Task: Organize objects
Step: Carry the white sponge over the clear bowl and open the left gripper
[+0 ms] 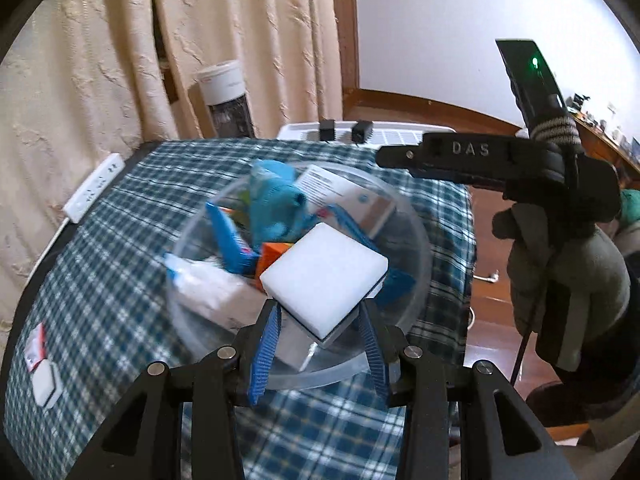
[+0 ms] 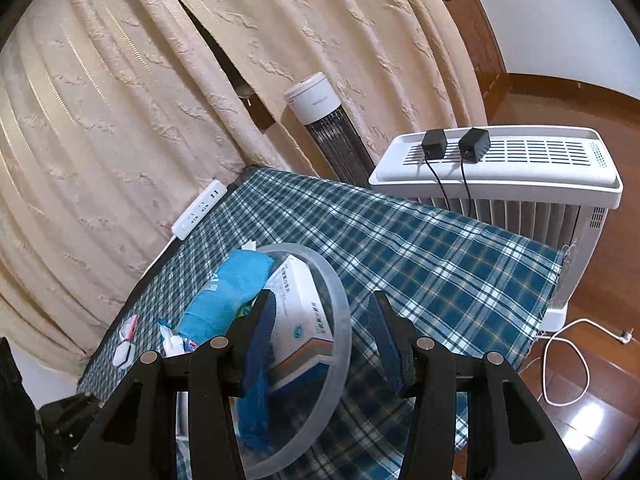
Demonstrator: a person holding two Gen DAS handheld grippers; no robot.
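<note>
My left gripper (image 1: pixel 320 314) is shut on a white square block (image 1: pixel 324 280) with a dark underside, and holds it tilted over a clear plastic bowl (image 1: pixel 416 248). The bowl contains a blue pouch (image 1: pixel 276 200), a white box (image 1: pixel 340 188), an orange item (image 1: pixel 276 252) and a tissue packet (image 1: pixel 208 284). In the left wrist view my right gripper (image 1: pixel 400 158), in a gloved hand (image 1: pixel 568 280), hovers over the bowl's far right rim. In its own view the right gripper (image 2: pixel 322 314) stands open astride the bowl rim (image 2: pixel 342 300) without touching it, and the white box (image 2: pixel 300 304) lies by its left finger.
The bowl stands on a table with a blue plaid cloth (image 2: pixel 440 264). A small white square item (image 1: pixel 46 384) and a red-and-white packet (image 1: pixel 36 346) lie near the cloth's left edge. A power strip (image 2: pixel 200 208) lies at the curtain side. A white heater (image 2: pixel 496 168) and a tower fan (image 2: pixel 320 120) stand behind.
</note>
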